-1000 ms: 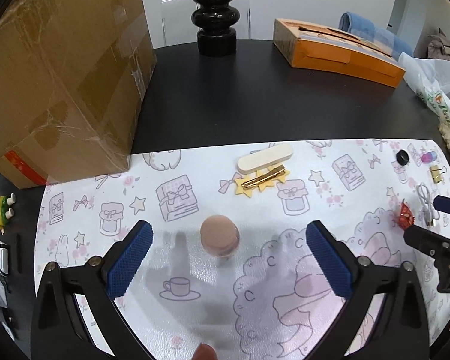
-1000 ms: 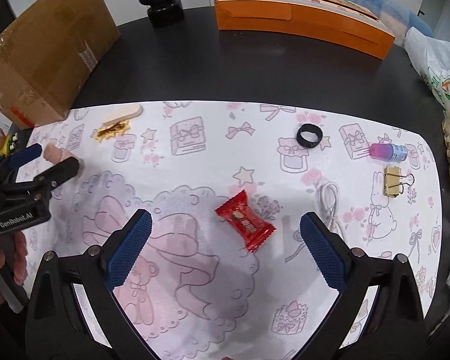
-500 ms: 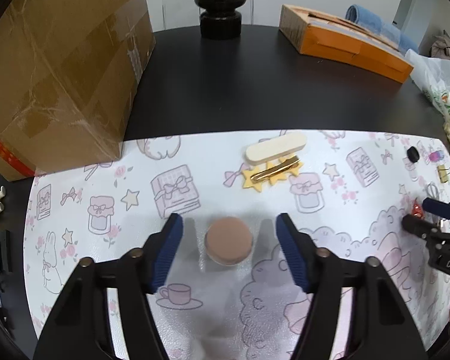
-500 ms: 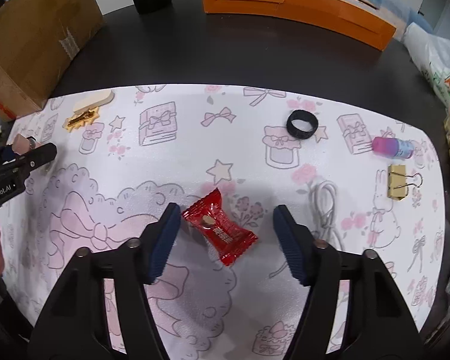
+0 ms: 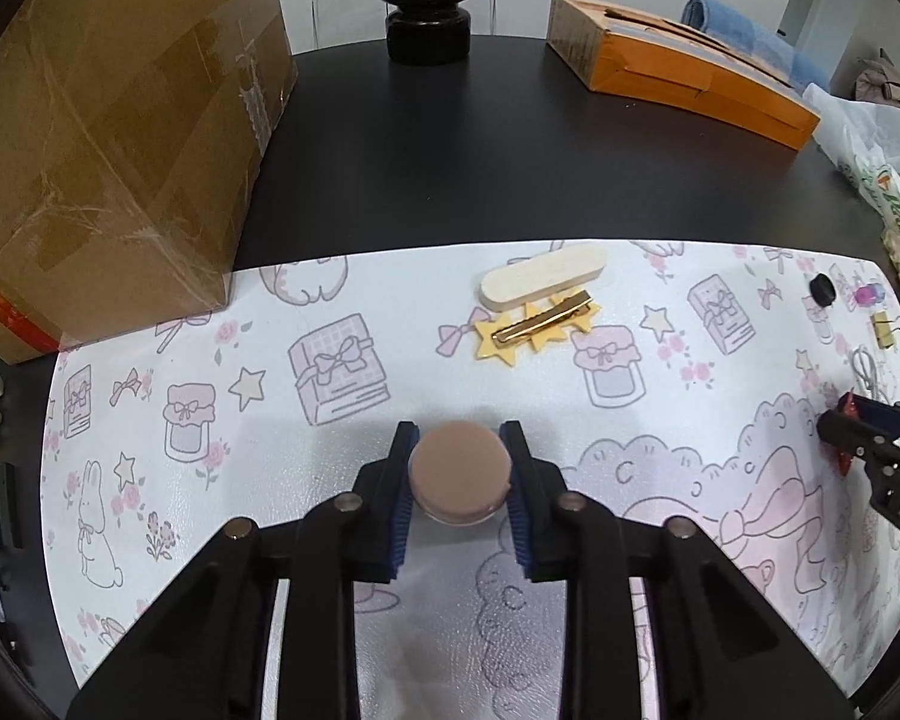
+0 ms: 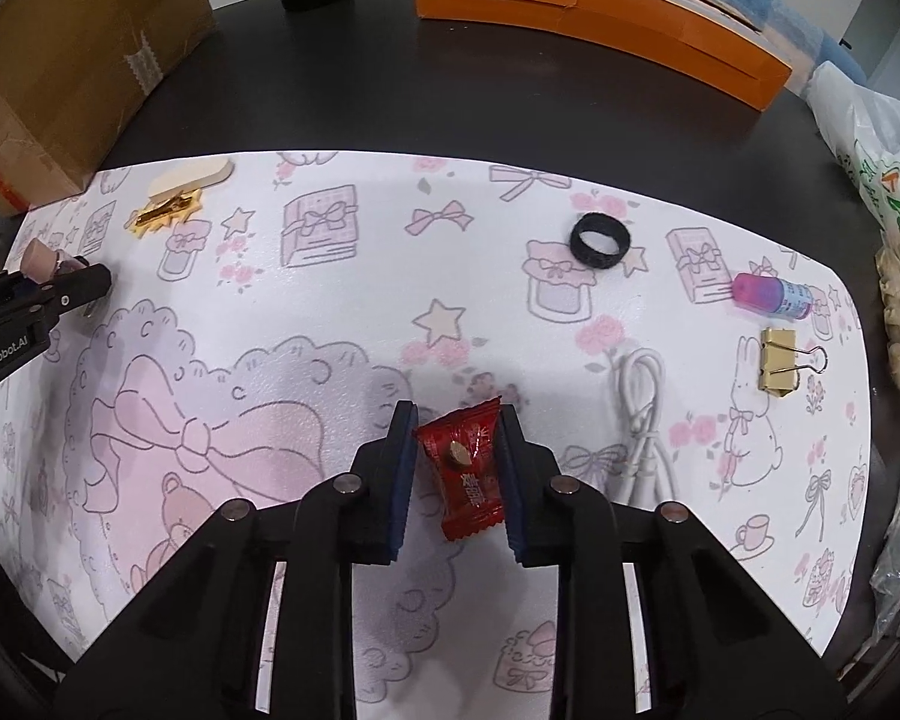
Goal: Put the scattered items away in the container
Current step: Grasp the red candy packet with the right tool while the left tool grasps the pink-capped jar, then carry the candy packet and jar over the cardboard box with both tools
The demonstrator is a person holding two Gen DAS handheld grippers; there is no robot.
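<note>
Early yet: left gripper clamps the puff, right gripper pinches the candy, both on the mat; ring, clip, cable (and more) remain.

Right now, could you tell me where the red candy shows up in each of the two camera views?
Left wrist view: far right edge, a red sliver of candy at the right tool.
Right wrist view: low centre, the candy between that tool's fingers.
Shared landmark: the orange box at the table's far side.
</note>
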